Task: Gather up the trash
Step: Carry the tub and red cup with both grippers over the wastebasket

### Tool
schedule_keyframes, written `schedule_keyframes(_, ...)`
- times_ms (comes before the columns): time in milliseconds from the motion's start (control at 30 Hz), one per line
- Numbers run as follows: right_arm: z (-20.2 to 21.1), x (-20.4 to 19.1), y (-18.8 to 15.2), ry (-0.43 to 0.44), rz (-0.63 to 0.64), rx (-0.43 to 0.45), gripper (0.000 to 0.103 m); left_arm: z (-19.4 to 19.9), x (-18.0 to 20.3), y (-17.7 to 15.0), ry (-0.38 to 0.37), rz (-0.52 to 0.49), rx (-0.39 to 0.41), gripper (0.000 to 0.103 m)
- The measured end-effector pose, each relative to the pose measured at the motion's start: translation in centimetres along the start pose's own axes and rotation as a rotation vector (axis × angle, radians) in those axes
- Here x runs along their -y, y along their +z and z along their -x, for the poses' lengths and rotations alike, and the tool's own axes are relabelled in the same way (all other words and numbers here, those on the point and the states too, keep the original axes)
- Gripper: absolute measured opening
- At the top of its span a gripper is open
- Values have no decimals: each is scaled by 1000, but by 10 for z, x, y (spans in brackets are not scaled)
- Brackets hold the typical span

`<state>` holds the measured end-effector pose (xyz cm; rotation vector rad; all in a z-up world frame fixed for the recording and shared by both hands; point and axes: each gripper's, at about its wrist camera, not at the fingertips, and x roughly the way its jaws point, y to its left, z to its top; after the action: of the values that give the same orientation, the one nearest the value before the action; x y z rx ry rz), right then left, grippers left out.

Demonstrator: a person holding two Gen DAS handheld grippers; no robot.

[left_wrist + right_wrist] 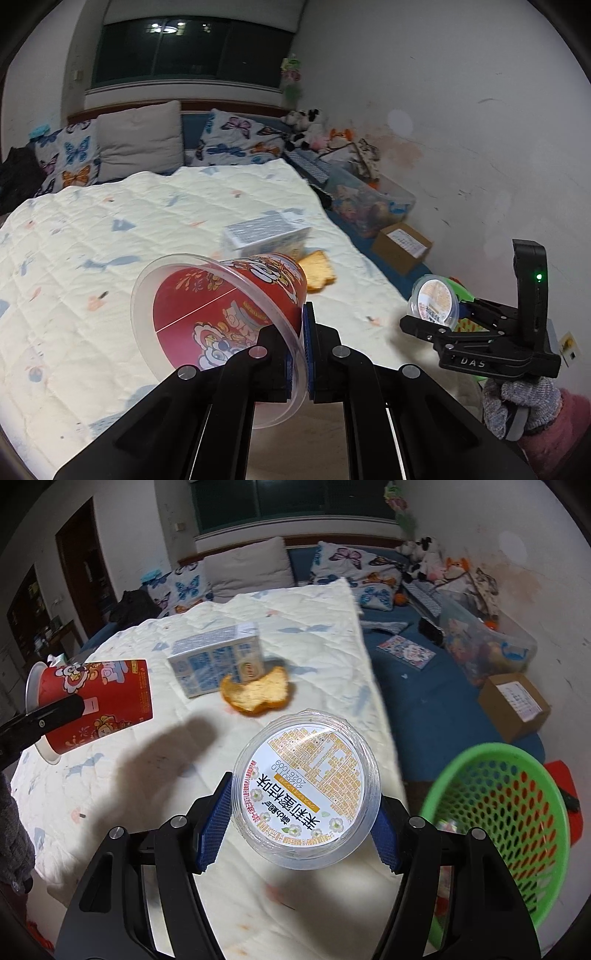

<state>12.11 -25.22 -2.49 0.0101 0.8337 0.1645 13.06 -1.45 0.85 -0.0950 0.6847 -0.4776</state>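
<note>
Two tongs grip trash: left tongs (300,354) pinch the red cup's (221,310) rim; right tongs (295,823) clamp the clear tub (306,790), lower centre.

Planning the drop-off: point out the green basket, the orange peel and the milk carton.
green basket (524,764), right wrist view, on its far rim.
orange peel (258,694), right wrist view, on its pale inside.
milk carton (207,657), right wrist view, on its front face.
</note>
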Motion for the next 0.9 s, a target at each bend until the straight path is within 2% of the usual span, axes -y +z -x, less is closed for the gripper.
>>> schedule_keyframes(667, 45, 140, -56, -186, -231, -6, 67, -64, 118, 14, -155, -147, -80, 6)
schedule_keyframes(900, 52, 172, -75, -236, -288, -22, 67, -82, 151, 15, -196, -191, -106, 6)
